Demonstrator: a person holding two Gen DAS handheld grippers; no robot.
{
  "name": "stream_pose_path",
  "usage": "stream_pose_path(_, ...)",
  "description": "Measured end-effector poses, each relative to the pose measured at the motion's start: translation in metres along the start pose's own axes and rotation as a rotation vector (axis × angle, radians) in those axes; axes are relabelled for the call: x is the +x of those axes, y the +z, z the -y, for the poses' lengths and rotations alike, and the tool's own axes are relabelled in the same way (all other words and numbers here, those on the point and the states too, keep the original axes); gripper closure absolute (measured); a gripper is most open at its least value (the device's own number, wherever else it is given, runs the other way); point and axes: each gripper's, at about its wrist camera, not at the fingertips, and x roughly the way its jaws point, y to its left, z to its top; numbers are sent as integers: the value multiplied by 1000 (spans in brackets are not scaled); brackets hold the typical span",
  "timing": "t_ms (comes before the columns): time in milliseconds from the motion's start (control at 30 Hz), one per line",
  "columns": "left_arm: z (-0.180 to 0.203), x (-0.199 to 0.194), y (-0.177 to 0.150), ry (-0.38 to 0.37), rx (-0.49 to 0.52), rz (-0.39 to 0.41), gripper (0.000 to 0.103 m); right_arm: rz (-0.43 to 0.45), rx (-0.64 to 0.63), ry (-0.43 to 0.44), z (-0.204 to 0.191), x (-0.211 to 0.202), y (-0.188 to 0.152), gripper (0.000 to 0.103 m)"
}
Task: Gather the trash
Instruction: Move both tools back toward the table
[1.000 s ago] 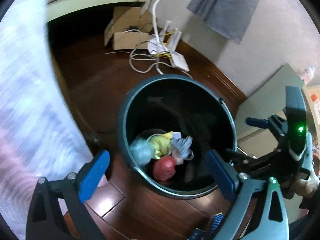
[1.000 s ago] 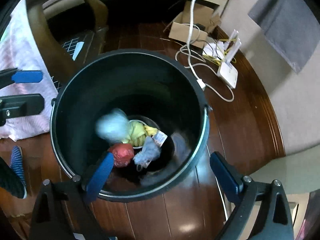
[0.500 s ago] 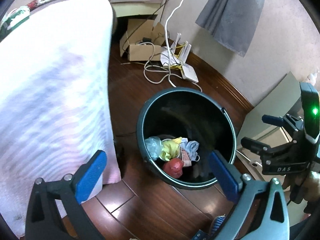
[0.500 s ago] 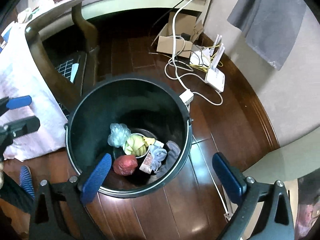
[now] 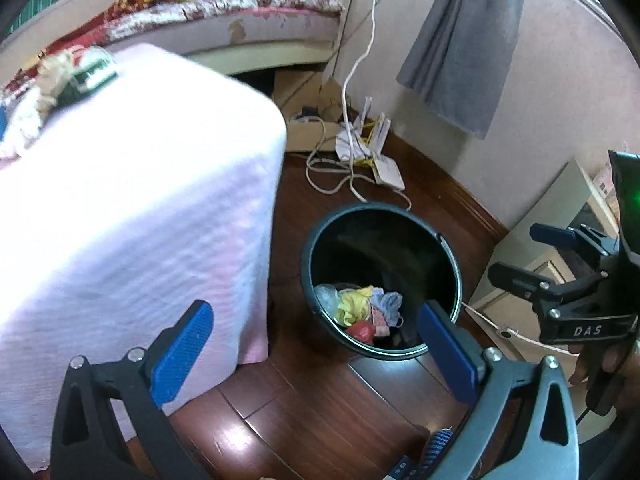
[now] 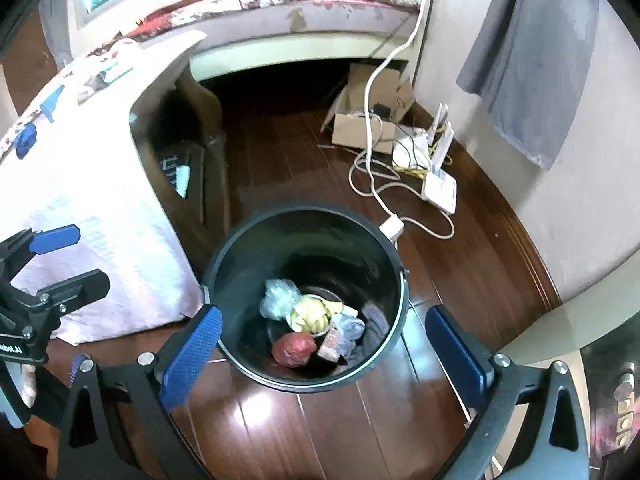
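Note:
A dark round trash bin (image 5: 451,254) (image 6: 394,264) stands on the wooden floor. Inside lie a clear plastic wad (image 6: 279,298), yellow crumpled trash (image 6: 310,314) (image 5: 351,305), a red ball (image 6: 294,350) (image 5: 361,329) and small wrappers (image 6: 334,344). My left gripper (image 5: 316,344) is open and empty, above and in front of the bin. My right gripper (image 6: 322,346) is open and empty, high over the bin's near rim; it also shows in the left wrist view (image 5: 532,256). On the table top lie crumpled paper (image 5: 48,76) and a green-white package (image 5: 94,74).
A table with a pink-white cloth (image 5: 132,216) (image 6: 92,196) stands left of the bin. A cardboard box (image 6: 372,120), a white router (image 6: 440,190) and cables (image 5: 340,176) lie on the floor by the wall. A grey cloth (image 6: 524,60) hangs on the wall. A bed (image 5: 224,24) is behind.
Both grippers have risen and pulled back from the bin, which now looks smaller. The table top and the bed have come into view. Both stay open.

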Motion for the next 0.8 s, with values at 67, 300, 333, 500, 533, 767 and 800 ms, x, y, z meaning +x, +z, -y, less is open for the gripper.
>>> stream_pose_path(67,-2,-13,1,0,-5,24,1,26,-2,-1,-7,-12,6,0)
stream_pose_path(300,-21,-55,8,35,-28,99,1,112,3,19,-30,-44,33,0)
stream_pose_path(333,-24,-59,9,41,-32,108,1,125,0,25,-36,-48,37,0)
stream_pose_path(500,-52,-86,10,88,-65,160,1,168,-32,69,-73,-54,57,0)
stream_pose_path(533,-60,-92,10,103,-74,171,1,173,-39,76,-79,-54,59,0)
stream_pose_path(767,-119,-118,4,189,-152,217,1,244,-104,153,-147,-57,97,0)
stream_pose_path(800,-131,-121,4,206,-168,222,1,253,-108,163,-153,-56,100,0)
